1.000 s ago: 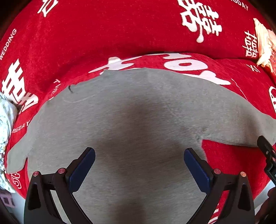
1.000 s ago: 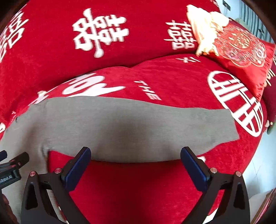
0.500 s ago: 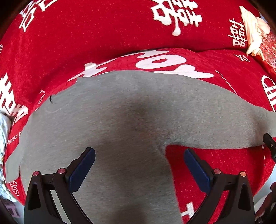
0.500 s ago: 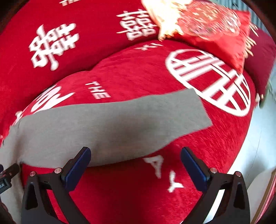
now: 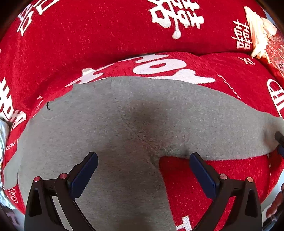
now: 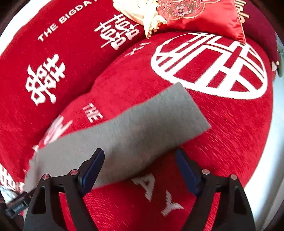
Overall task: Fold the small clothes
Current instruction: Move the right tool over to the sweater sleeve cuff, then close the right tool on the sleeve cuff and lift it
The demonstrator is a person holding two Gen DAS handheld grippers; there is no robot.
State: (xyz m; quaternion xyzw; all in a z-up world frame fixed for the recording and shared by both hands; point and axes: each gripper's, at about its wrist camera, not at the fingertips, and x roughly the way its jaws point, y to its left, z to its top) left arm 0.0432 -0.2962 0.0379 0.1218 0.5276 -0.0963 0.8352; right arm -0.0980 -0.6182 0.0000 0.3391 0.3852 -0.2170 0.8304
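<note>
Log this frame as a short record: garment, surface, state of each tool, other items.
garment: grey trousers, spread flat, one leg stretched out to the right
surface: red cover with white lettering
left tool: open, over the trousers near the crotch, holding nothing
right tool: open, at the leg's near edge, holding nothing
other: embroidered red cushion, cream cloth

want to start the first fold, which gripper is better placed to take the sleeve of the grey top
Right. The right gripper is open with the grey sleeve running between its fingers. The left gripper hangs open over the body of the grey top, away from the cuff.
</note>
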